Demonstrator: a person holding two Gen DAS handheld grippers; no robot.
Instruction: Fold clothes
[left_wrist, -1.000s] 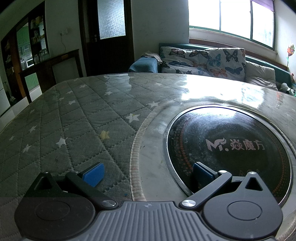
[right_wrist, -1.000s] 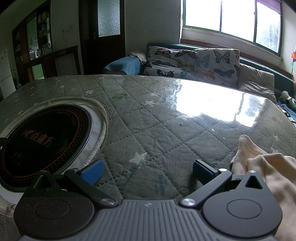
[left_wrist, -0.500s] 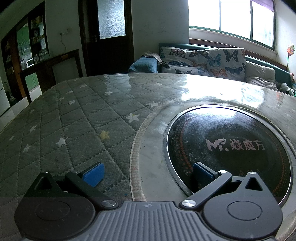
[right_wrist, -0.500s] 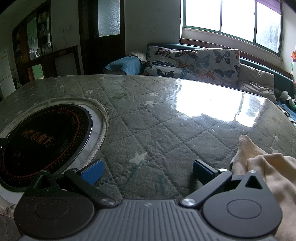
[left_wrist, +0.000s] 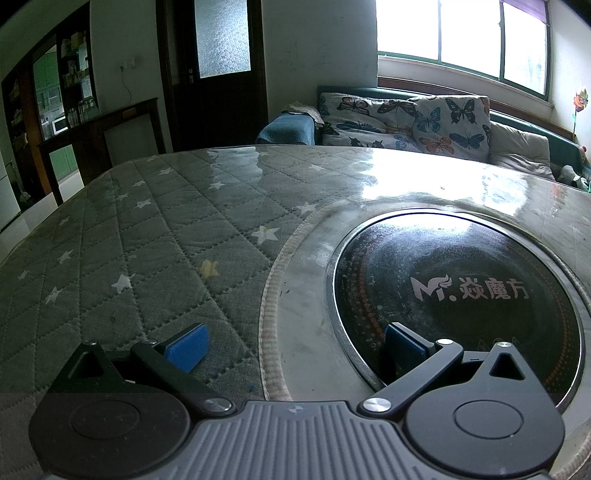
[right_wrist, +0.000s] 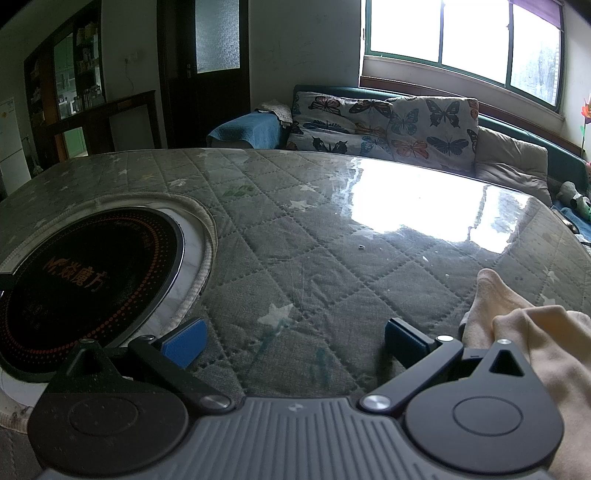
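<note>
The left gripper (left_wrist: 293, 343) is hovering with jaws spread wide and empty, straddling the rim of the round black glass cooktop (left_wrist: 461, 291). The right gripper (right_wrist: 293, 341) is likewise gaping, gripping nothing. The crumpled cream cloth garment (right_wrist: 532, 332) is lying at lower right on the grey quilted star-patterned table cover (right_wrist: 332, 251), just beside the right finger.
</note>
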